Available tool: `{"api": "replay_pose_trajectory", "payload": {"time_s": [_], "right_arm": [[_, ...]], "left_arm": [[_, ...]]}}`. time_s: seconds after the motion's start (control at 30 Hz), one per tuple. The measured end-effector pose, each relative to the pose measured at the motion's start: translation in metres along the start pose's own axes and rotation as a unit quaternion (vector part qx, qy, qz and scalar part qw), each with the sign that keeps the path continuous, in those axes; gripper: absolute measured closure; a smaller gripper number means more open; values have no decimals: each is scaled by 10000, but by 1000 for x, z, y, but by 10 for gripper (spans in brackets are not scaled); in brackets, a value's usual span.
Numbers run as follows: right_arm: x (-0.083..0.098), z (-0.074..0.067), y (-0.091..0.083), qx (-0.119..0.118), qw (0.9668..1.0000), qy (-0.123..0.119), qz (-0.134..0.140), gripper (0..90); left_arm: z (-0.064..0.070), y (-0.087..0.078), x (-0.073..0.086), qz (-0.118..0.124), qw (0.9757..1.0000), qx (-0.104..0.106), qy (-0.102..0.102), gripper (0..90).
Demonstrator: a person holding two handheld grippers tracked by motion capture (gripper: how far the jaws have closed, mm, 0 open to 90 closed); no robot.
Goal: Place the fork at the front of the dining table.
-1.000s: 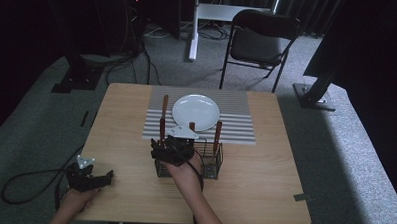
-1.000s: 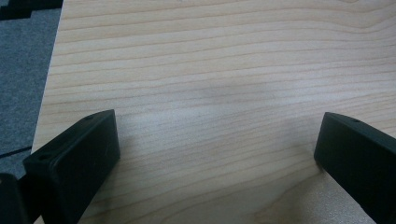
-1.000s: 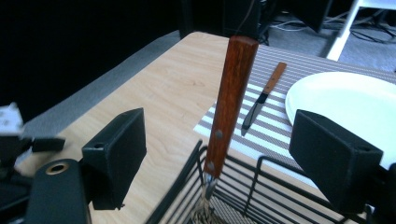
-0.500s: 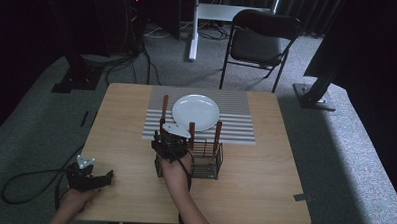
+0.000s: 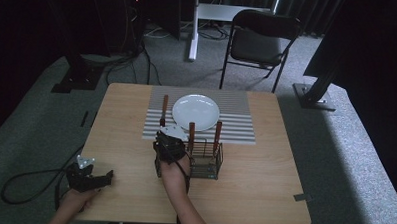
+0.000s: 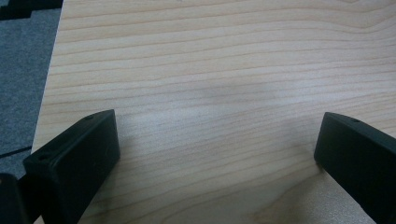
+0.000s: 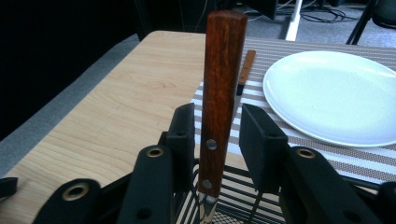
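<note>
Closing my right hand-held gripper around the wooden-handled utensil, upright in the wire caddy, pads just off it. Left hand-held gripper stood wide open, left of the caddy.

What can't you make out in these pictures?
Working end of the wooden handle: right gripper view, cut off by the bottom edge.
Second handle in the wire caddy: high view, too small to tell the tool.
Utensil beside the plate: high view, its head too small and dim.
</note>
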State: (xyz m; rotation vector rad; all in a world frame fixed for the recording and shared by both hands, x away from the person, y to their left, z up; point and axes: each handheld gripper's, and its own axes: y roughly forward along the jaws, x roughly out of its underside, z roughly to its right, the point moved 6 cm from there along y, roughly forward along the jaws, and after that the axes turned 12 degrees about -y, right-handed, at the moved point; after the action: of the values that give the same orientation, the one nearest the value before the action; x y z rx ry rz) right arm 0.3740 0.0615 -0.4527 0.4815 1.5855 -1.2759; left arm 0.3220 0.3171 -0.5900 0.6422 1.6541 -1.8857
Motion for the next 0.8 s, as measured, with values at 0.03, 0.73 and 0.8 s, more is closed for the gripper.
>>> {"api": "replay_pose_trajectory", "payload": {"time_s": [0.03,0.73,0.8], "right_arm": [[0,0,1,46,10000,-29,-7,691],[-1,-2,-6,96,9997,-11,243,759],[-4,-1,-9,112,9995,-36,300,760]], "left_arm": [[0,0,0,0,10000,-1,-1,0],[0,0,0,-7,10000,0,0,0],[0,0,0,-9,10000,0,0,0]]}}
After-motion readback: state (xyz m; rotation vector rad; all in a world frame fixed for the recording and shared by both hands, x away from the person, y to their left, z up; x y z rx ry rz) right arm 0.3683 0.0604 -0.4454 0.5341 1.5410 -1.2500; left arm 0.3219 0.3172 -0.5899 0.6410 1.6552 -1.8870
